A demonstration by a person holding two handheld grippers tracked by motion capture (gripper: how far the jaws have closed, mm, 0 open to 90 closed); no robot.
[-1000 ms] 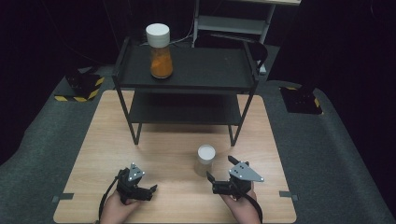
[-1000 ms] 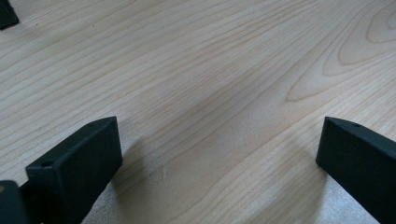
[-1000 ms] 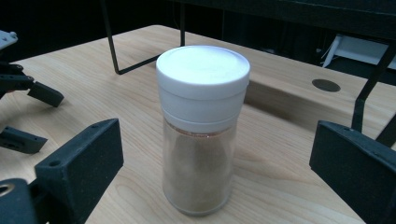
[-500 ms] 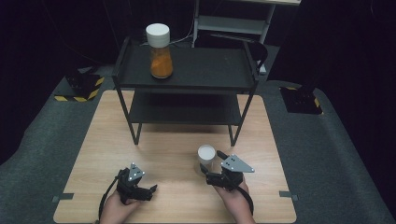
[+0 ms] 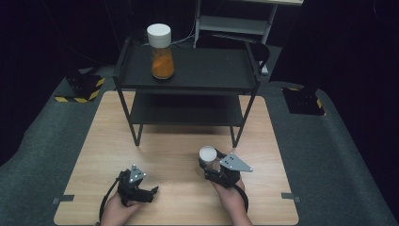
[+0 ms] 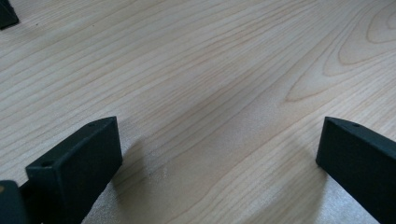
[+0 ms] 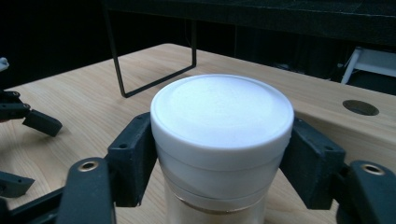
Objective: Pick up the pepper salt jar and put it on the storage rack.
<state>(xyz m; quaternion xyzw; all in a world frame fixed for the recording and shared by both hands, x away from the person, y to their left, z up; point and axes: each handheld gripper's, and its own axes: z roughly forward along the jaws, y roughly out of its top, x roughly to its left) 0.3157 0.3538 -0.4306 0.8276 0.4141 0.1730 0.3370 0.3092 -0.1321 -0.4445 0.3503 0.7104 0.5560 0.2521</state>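
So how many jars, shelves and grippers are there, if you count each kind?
White-lidded jars: 2, the tall glass one with orange filling on the black metal shelf rack, and the small clear one on the light wooden table.
Black metal shelf racks: 1.
Hand-held grippers: 2, left and right.
Wooden tables: 1.
Total: 6.

Dim surroundings, bright tabletop, soft focus

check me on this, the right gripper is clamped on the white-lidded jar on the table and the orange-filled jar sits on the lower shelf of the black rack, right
Not quite. The orange-filled jar stands on the top shelf of the black rack, as the high view shows. The rest holds: the right gripper is clamped on the white-lidded jar on the table.
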